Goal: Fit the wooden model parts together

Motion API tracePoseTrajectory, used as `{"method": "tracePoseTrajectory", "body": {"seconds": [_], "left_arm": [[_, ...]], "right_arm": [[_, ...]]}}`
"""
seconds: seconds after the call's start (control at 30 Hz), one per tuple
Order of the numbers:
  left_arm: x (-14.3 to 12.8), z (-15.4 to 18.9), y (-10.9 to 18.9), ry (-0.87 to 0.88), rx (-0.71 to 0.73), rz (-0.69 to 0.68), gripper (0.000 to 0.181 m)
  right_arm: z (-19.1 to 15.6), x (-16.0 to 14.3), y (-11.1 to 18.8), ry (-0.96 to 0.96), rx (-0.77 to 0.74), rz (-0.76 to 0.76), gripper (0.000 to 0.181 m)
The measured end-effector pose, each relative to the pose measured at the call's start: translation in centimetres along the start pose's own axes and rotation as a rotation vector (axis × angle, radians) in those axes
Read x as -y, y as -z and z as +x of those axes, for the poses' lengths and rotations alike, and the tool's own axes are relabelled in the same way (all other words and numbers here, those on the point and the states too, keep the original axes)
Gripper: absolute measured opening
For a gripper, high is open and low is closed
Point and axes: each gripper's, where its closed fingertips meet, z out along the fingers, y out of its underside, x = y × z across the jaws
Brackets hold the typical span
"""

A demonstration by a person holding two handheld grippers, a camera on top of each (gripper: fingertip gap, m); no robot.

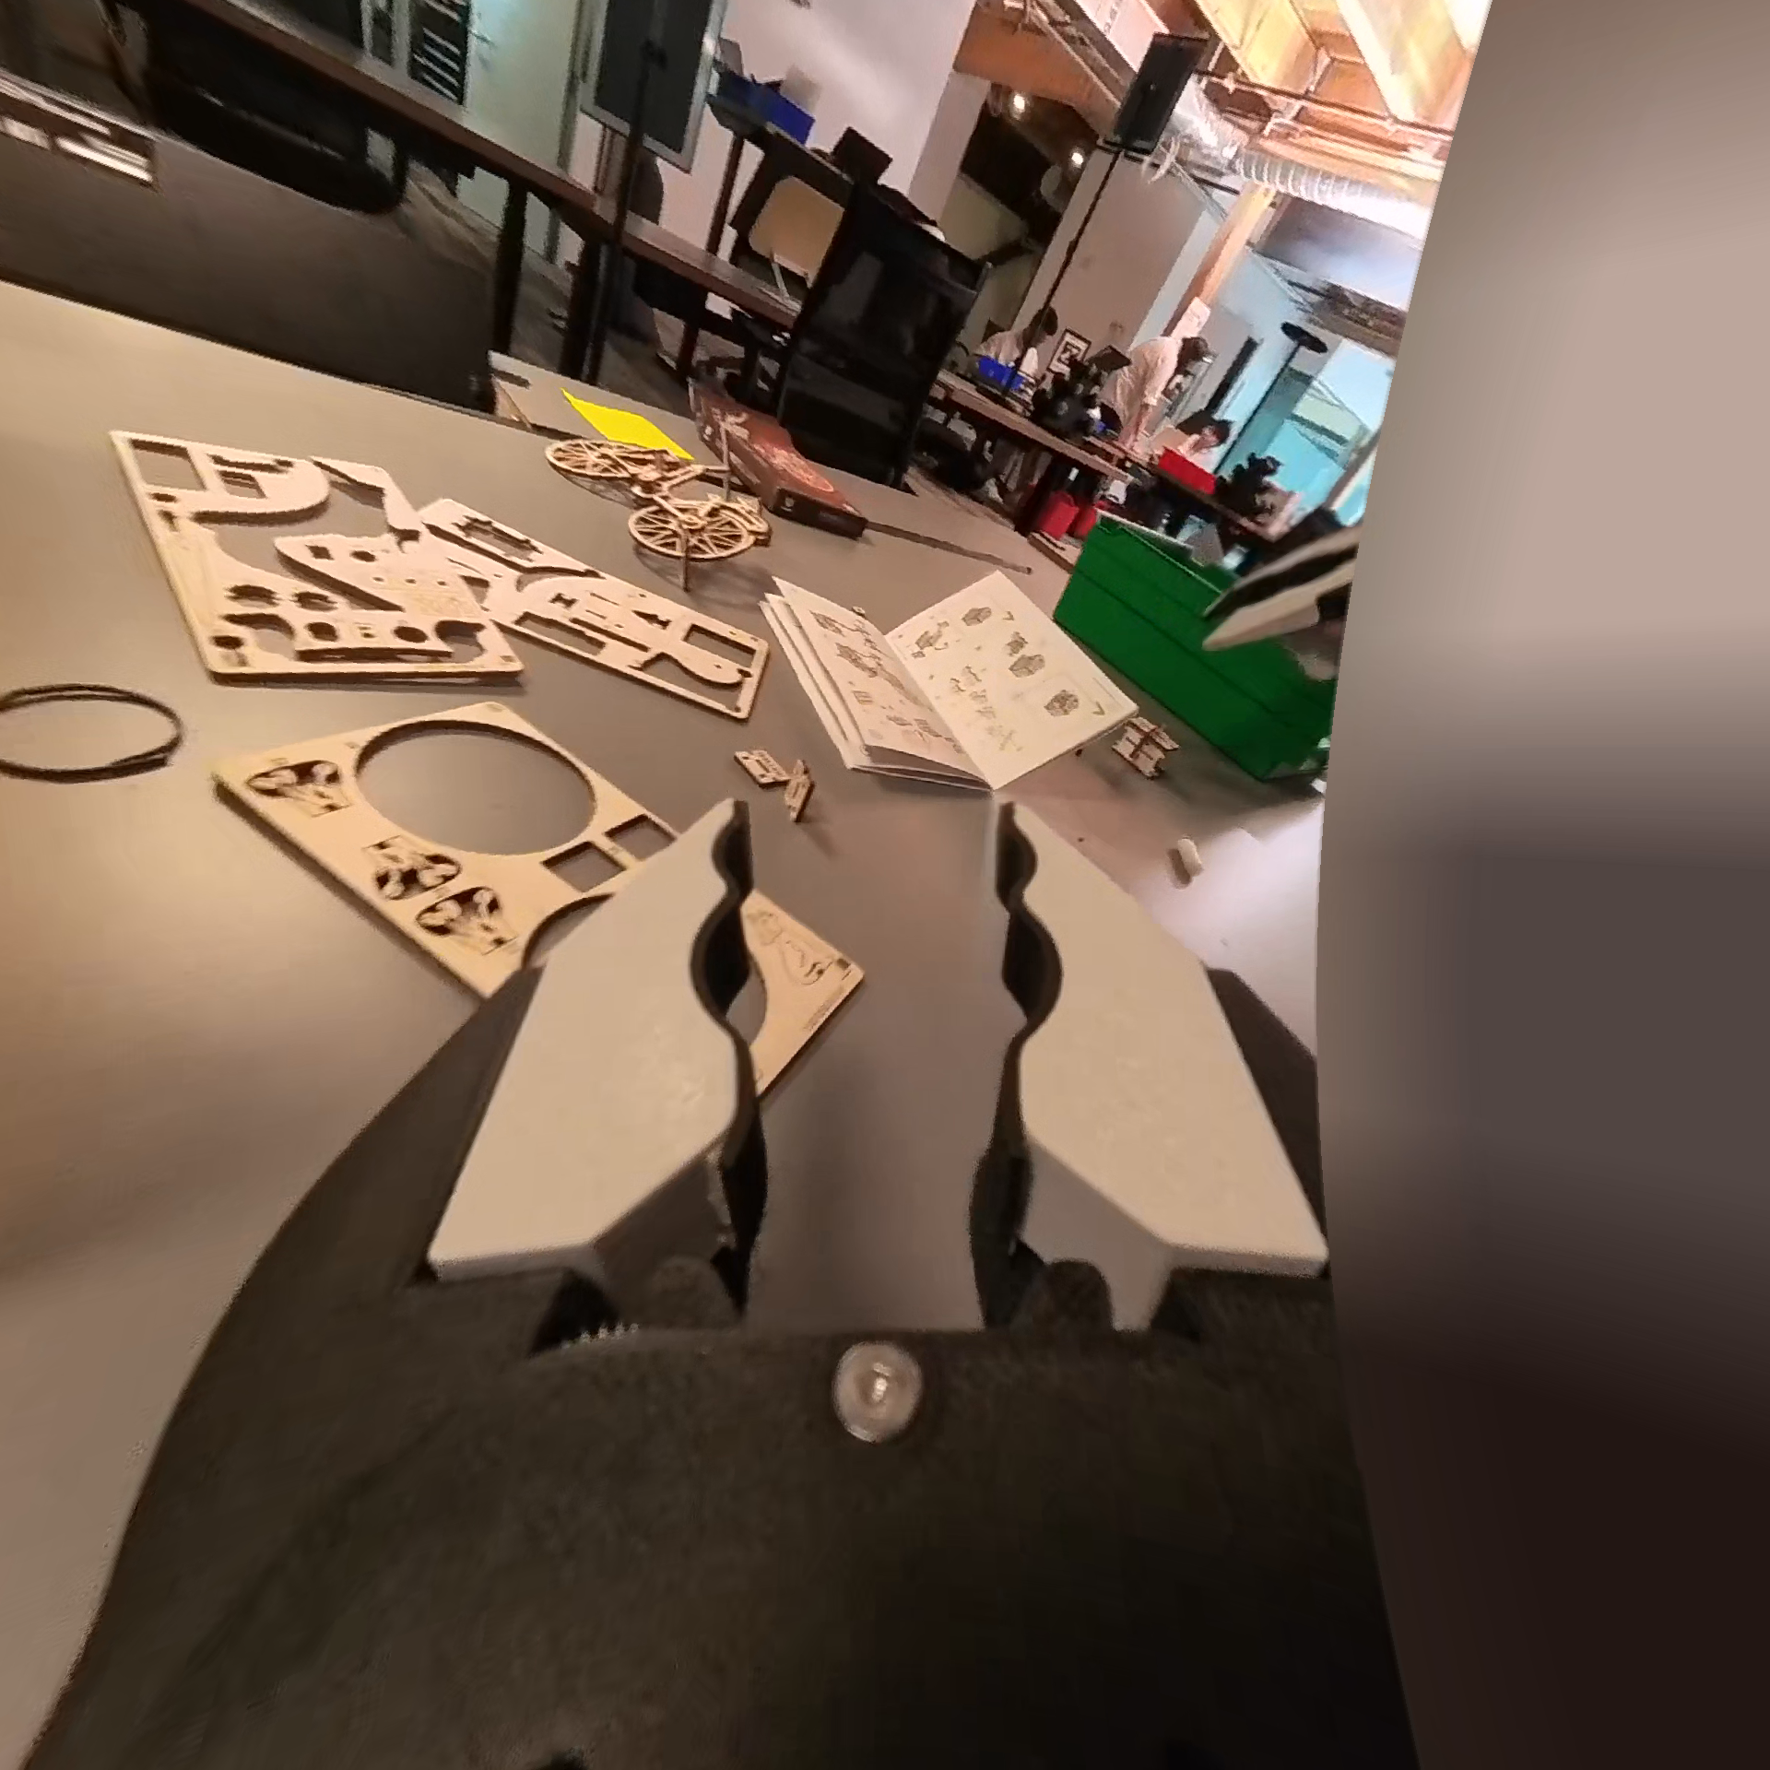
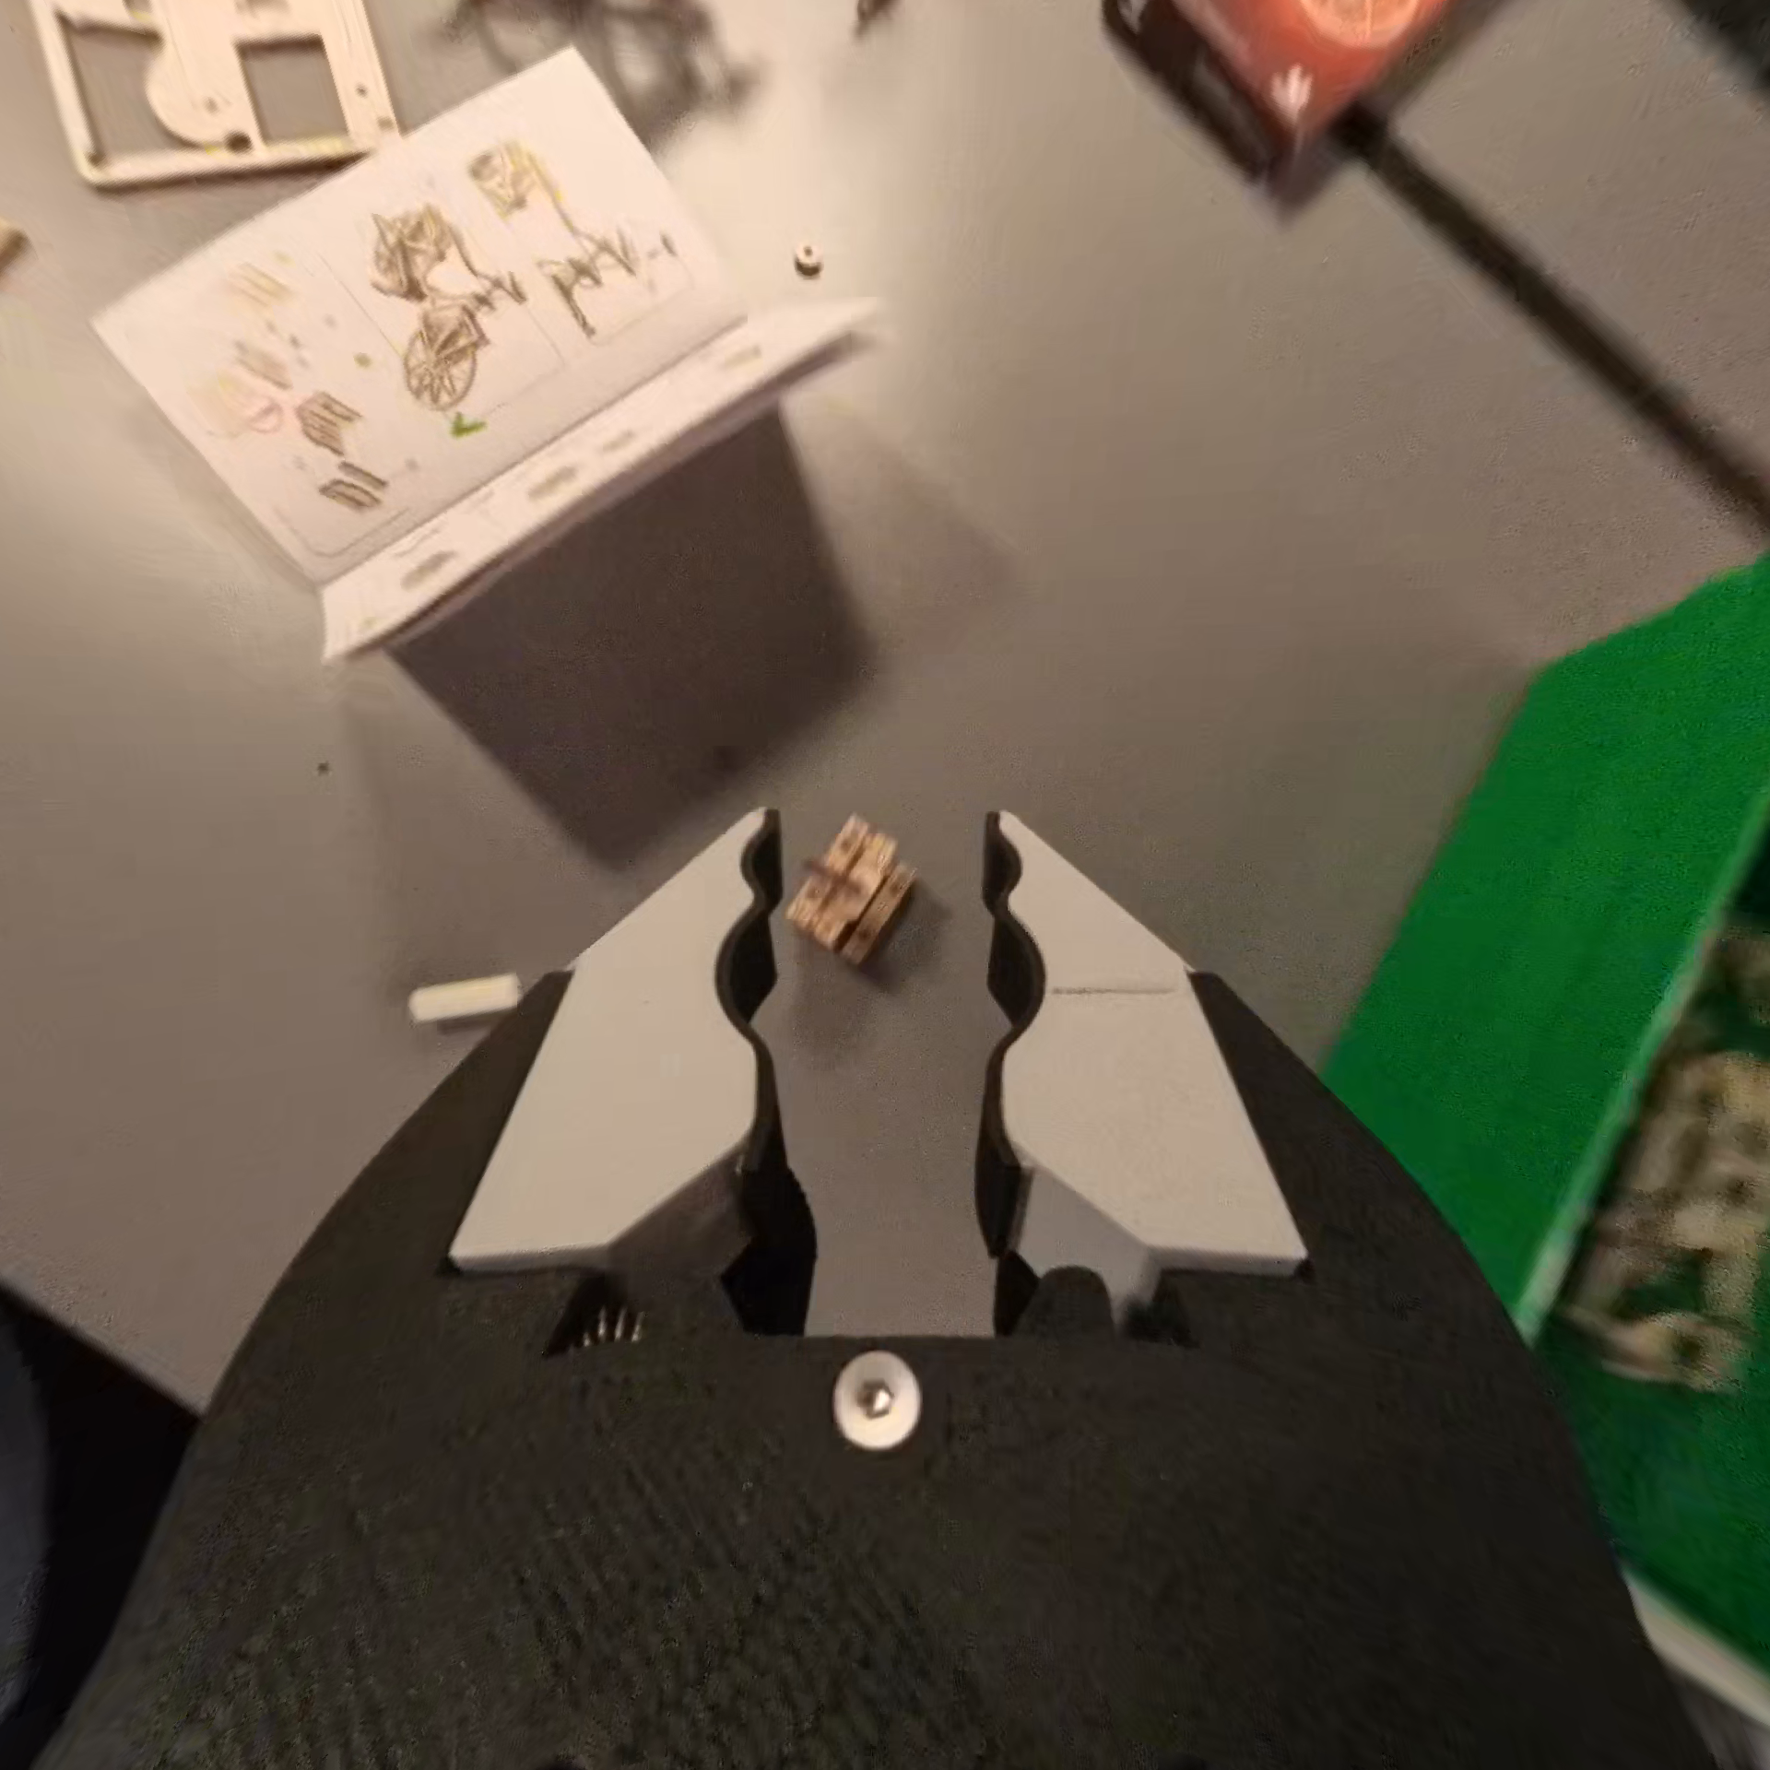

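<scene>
R claw open over small wooden block — maybe touching table.

My left gripper has a black, grainy printed body filling the bottom of the frame, with one round silver screw at lower centre. Two pale grey fingers taper forward, their inner edges black and wavy. My right gripper looks the same: black layered body, silver screw, grey wedge fingers, small metal pins at lower left.
</scene>
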Motion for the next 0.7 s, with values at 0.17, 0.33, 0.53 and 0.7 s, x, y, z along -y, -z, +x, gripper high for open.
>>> {"method": "tracePoseTrajectory", "body": {"seconds": [0.17, 0.33, 0.53, 0.7], "left_arm": [[0.3, 1.7, -2.7, -0.031, -0.056, -0.021, 0.05], [0.0, 3.6, -5.0, -0.029, -0.103, -0.04, 0.05], [-1.0, 6.0, -7.1, -0.077, -0.177, -0.092, 0.05], [-1.2, 8.5, -9.4, -0.197, -0.308, -0.165, 0.048]], "right_arm": [[-0.5, -4.7, -1.6, -0.232, 0.11, 0.109, 0.044], [-1.3, -5.7, -4.1, -0.304, 0.044, 0.149, 0.039], [-1.3, -5.8, -4.9, -0.171, -0.034, 0.132, 0.019], [-4.1, -3.8, -3.1, 0.078, 0.089, 0.181, 0.019]]}}
